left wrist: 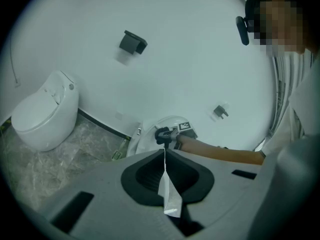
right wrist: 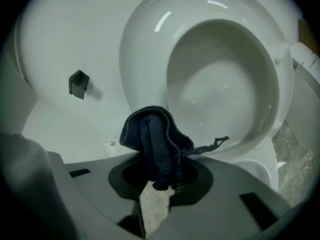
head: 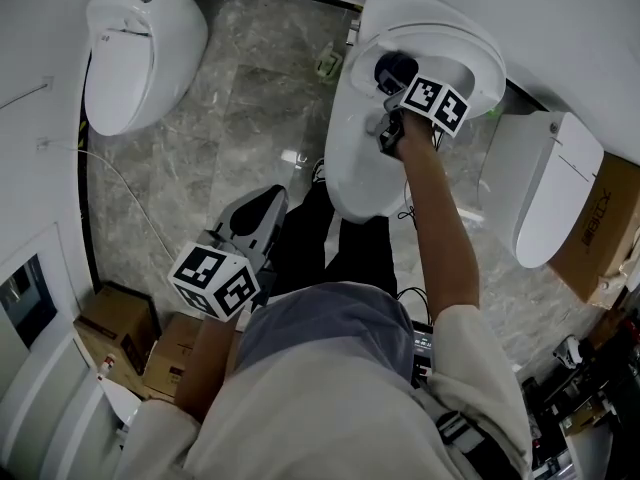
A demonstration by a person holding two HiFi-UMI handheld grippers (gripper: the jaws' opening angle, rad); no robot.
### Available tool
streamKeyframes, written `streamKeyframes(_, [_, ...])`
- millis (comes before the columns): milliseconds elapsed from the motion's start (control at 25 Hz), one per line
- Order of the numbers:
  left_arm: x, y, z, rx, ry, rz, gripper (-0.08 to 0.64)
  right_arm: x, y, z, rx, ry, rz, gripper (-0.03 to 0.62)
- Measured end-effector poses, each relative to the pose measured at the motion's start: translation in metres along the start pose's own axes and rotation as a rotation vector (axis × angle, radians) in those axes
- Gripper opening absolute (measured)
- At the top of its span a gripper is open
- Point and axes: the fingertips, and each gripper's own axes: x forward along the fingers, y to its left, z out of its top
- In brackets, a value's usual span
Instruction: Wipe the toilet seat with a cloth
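Hanging bunched from the right gripper [right wrist: 156,186], whose jaws are clamped on it, the dark blue cloth [right wrist: 155,141] sits at the near rim of the white toilet seat [right wrist: 145,49], upper centre in the head view; contact with the rim is unclear. The left gripper [left wrist: 165,156], jaws pressed together with nothing between them, is at lower left, well apart. Grey veined marble floor [head: 250,88] spreads around the toilet. Two more white toilets stand at upper left [head: 140,48] and right [head: 550,188]. Cardboard boxes [head: 120,328] lie at lower left. A plain white wall [left wrist: 190,49] carries a dark bracket [left wrist: 132,42].
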Motion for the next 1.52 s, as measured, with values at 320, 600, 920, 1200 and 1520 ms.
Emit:
streamKeyframes(320, [0.001,0.008,-0.008,-0.013,0.011,0.023,0.009,0.028,-0.013,-0.012,-0.007,0.039,-0.022,0.074])
streamKeyframes(600, [0.019,0.012,-0.018,-0.017,0.028,0.014,0.009,0.043,-0.025,-0.022,-0.117,0.058,-0.075,0.074])
streamKeyframes(920, [0.038,0.018,-0.043,-0.03,0.049,-0.04,0.009,0.06,-0.049,-0.04,-0.281,0.074,-0.146,0.074])
streamKeyframes(1200, [0.055,0.025,-0.073,-0.052,0.093,-0.093,0.009,0.076,-0.069,-0.057,-0.359,0.073,-0.177,0.074])
streamKeyframes(1520, [0.066,0.033,-0.091,-0.082,0.111,-0.107,0.009,0.09,-0.091,-0.075,-0.37,0.043,-0.152,0.074])
